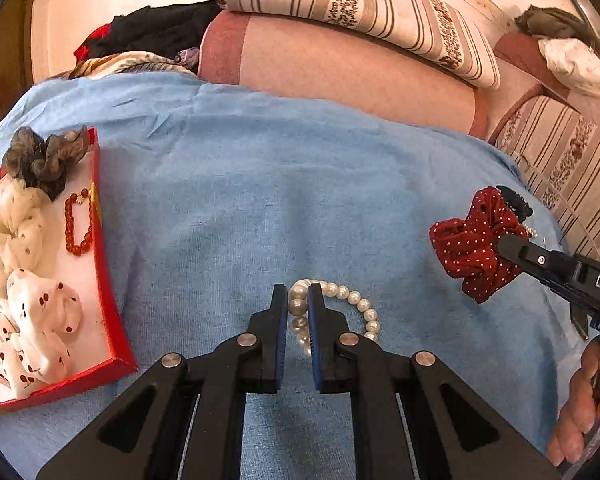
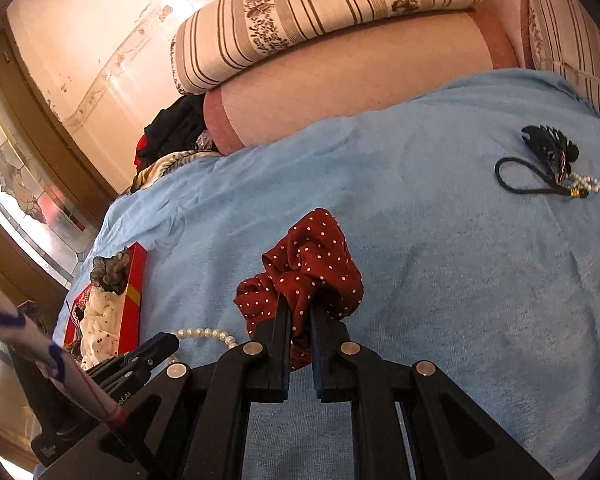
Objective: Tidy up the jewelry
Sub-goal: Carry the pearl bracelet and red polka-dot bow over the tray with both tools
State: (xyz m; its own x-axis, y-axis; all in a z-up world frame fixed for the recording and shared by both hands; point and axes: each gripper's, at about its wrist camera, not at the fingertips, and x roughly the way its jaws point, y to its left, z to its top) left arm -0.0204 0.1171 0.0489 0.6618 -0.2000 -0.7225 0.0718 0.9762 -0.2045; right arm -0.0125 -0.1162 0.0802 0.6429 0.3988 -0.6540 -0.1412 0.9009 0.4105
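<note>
My left gripper (image 1: 298,300) is shut on a white pearl bracelet (image 1: 354,300) that lies on the blue cloth (image 1: 260,184); pearls show between its pads. My right gripper (image 2: 301,312) is shut on a dark red polka-dot scrunchie (image 2: 312,264) and holds it over the cloth; the scrunchie also shows in the left wrist view (image 1: 472,236). A red-rimmed box (image 1: 104,280) at the left holds white scrunchies (image 1: 28,300), a grey scrunchie (image 1: 44,156) and a red bead bracelet (image 1: 76,220).
A black hair tie with a black clip and small pearls (image 2: 548,164) lies at the far right of the cloth. Striped cushions (image 1: 360,8) and a pink sofa back (image 1: 340,68) stand behind. Dark clothes (image 1: 160,28) are piled at the back left.
</note>
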